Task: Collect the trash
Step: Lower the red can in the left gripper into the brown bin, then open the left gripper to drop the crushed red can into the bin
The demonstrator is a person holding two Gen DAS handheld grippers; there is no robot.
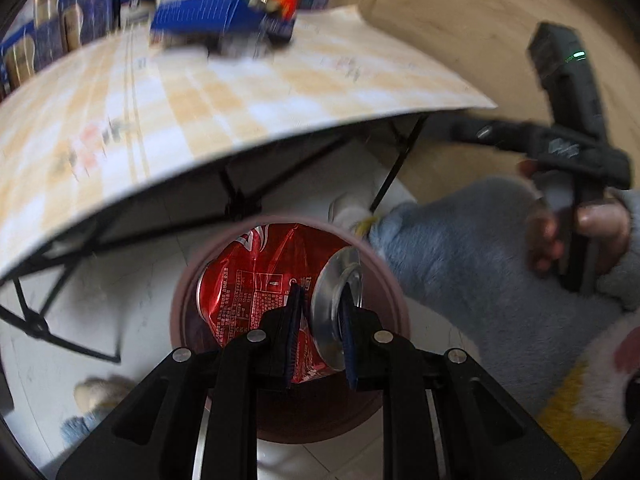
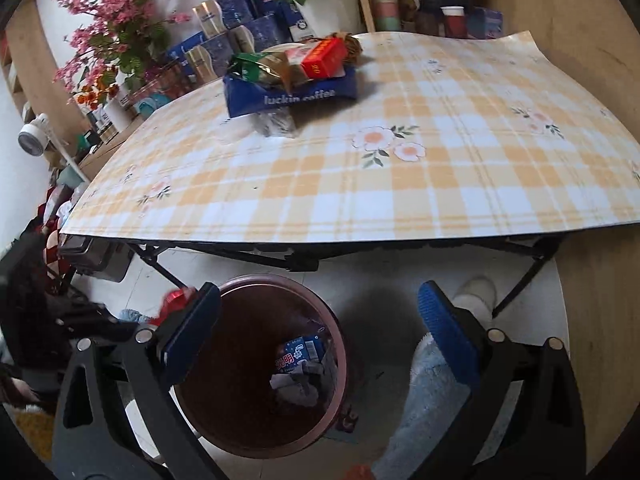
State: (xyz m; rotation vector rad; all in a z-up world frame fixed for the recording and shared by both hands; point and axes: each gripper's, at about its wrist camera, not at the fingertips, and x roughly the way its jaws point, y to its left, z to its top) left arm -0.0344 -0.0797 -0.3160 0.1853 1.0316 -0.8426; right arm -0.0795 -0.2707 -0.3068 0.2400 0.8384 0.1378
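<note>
Can (image 1: 260, 280): red, crushed, silver end (image 1: 338, 304) showing. Pinched between the two blue pads of the left gripper (image 1: 320, 336), whose jaws stand nearly together on it. Position: directly above the mouth of the bin (image 1: 188, 292), over the opening, not yet inside. In the right wrist view only a red scrap of it (image 2: 176, 300) shows at the bin's left rim.

Bin (image 2: 340, 344): round, dull pink rim, dark inside, standing on white floor tiles beside the table's near edge. Contents: a blue-and-white carton (image 2: 302, 354) and pale crumpled scraps (image 2: 296, 386) at the bottom.

Right gripper (image 2: 320, 340): jaws spread wide, nothing between the pads (image 2: 448, 344); bin seen through the gap. In the left wrist view it appears at far right, held in a hand (image 1: 576, 236) with a pale blue fleecy sleeve (image 1: 460, 248).

Table (image 2: 400, 200): folding, black legs, covered with a yellow-and-white check cloth with flower prints. On its far part, well apart from the bin:
- blue bag (image 2: 288, 96) with white lettering
- red box (image 2: 324, 58) lying on the bag
- green-and-gold wrapper (image 2: 256, 66), also on the bag
- clear crumpled item (image 2: 276, 124) just in front of the bag

Behind the table: dark blue cartons (image 2: 240, 20), a white pot with red flowers (image 2: 332, 4), pink blossom sprays (image 2: 112, 28), stacked cups (image 2: 386, 0).

Floor: a foot in a white sock (image 2: 476, 296) right of the bin.
</note>
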